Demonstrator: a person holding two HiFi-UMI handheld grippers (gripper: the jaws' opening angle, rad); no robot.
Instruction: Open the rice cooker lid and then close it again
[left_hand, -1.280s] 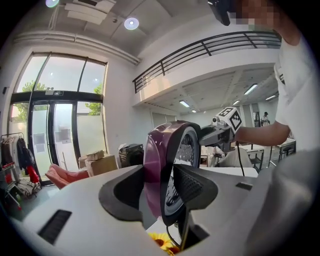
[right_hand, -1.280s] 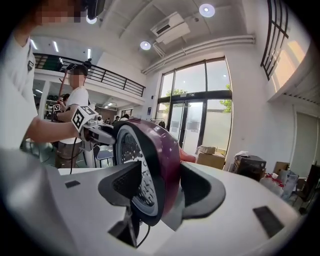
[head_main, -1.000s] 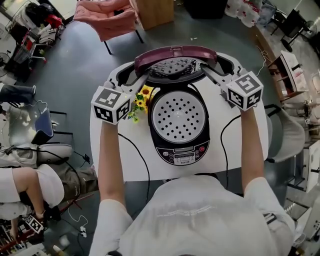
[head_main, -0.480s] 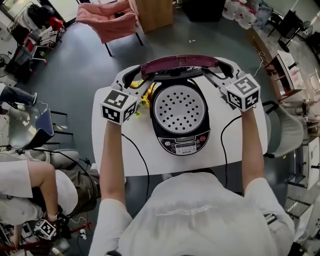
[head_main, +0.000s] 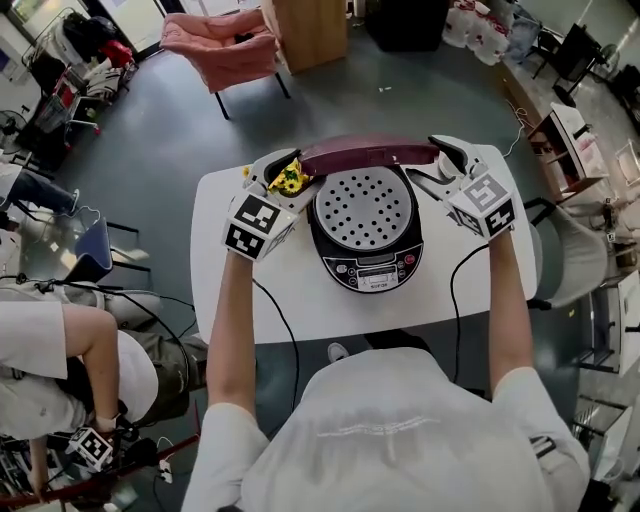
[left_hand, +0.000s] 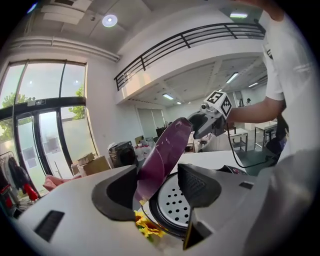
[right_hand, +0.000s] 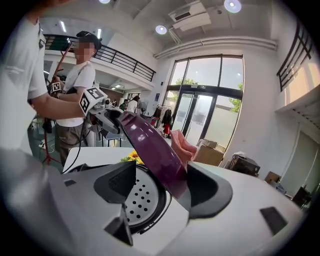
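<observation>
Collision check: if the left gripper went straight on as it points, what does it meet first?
The lid: its edge stands between the left gripper's jaws, which have just been opening.

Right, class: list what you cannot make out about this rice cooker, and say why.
Lettering on the control panel: head view, too small to read.
Pot contents: every view, covered by the perforated plate.
Hinge: head view, hidden behind the raised purple lid.

No legible text; print on rice cooker control panel too small.
</observation>
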